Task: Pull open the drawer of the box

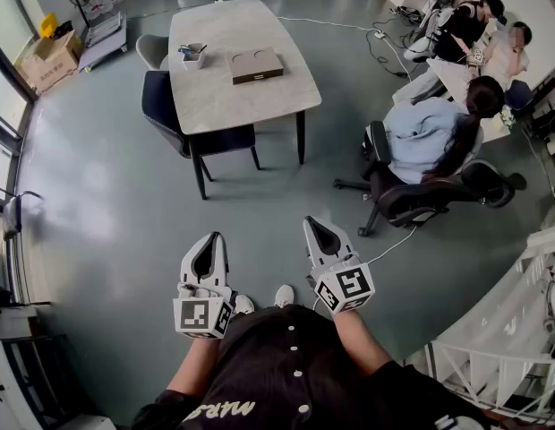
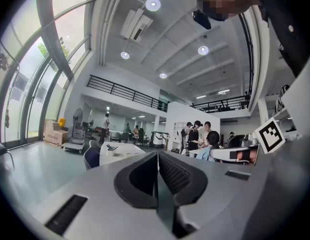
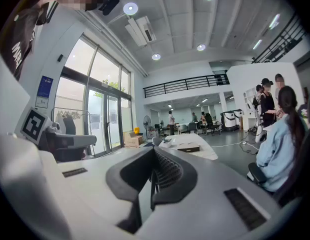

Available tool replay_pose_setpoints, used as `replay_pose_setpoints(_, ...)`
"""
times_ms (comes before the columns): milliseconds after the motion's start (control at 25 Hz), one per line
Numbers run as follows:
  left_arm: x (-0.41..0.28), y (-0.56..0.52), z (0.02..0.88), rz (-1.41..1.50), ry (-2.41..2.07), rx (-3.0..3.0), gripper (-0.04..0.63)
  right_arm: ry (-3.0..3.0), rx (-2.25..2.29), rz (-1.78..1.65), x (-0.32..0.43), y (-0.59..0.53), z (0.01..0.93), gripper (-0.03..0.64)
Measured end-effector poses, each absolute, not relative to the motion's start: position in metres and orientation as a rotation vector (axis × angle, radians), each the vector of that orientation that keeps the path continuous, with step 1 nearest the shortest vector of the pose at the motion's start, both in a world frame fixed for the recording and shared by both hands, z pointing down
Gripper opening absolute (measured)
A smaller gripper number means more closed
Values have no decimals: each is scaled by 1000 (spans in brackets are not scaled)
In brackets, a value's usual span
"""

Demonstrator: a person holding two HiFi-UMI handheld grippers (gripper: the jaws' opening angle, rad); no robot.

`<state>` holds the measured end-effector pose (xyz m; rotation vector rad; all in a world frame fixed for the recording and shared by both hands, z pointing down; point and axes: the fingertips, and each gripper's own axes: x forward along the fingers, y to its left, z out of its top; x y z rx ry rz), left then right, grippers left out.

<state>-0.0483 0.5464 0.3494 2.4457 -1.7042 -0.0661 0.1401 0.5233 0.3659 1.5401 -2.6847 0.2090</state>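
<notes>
While the box sat on the counter well ahead, left gripper and right gripper had jaws clenched, empty.

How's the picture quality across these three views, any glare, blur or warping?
Head view: fisheye bends the edges; window glare sheens the floor. Left gripper view: windows washed out, near jaws soft. Right gripper view: ceiling light flares, dark vignette corners.

The grey left hand-held gripper holds its ribbed black jaws pressed together with nothing between them, while beyond its tips, toward 11 o'clock, stands a white oval-topped counter with a dark blue padded chair at its 9 o'clock side and a group of people toward 1 o'clock.
</notes>
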Motion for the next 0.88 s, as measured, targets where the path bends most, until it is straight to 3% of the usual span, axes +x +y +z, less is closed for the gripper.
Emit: replay_pose_setpoints(880,-65,550,343,-73,-1666,2479,17,-2655,1568,180,121,525,364,-3)
